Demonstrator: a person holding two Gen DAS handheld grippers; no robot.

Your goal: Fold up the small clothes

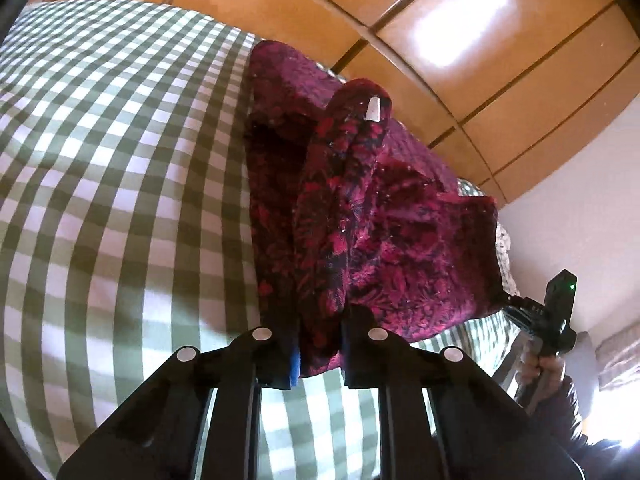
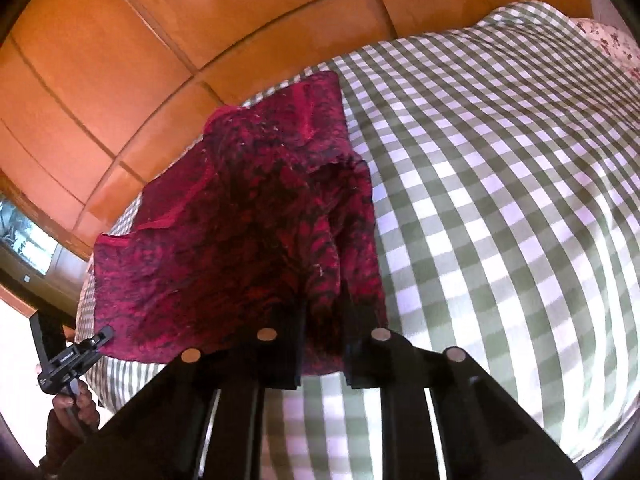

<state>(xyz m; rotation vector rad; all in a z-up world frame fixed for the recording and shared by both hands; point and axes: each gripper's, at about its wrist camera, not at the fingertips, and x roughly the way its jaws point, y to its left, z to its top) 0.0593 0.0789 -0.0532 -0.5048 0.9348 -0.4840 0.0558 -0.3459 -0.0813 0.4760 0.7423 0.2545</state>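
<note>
Both grippers, left (image 1: 320, 354) and right (image 2: 322, 354), were clamped on the near edge of the crimson patterned garment (image 1: 360, 208), which draped across the green checked bedspread (image 1: 120, 160). I angled both hands downward toward the bed.

- R gripper (image 2: 322, 354) at bottom centre, jaws pinched tight on near edge of the dark red patterned garment (image 2: 248, 240).
- Garment bunched up btwn the fingers, rest spreads away up-left over the green/white check bedsheet (image 2: 500, 200); red trim along its far edge.
- Other gripper (image 2: 106, 336) at lower left, tip at garment's left corner; a hand (image 2: 76, 400) w/ dark sleeve holds its handle. Whether its jaws grip the cloth: can't tell here.
- Orange wood panelling (image 2: 140, 40) behind bed.
- Floral pillow (image 2: 604, 40) top right, on the sheet.
</note>
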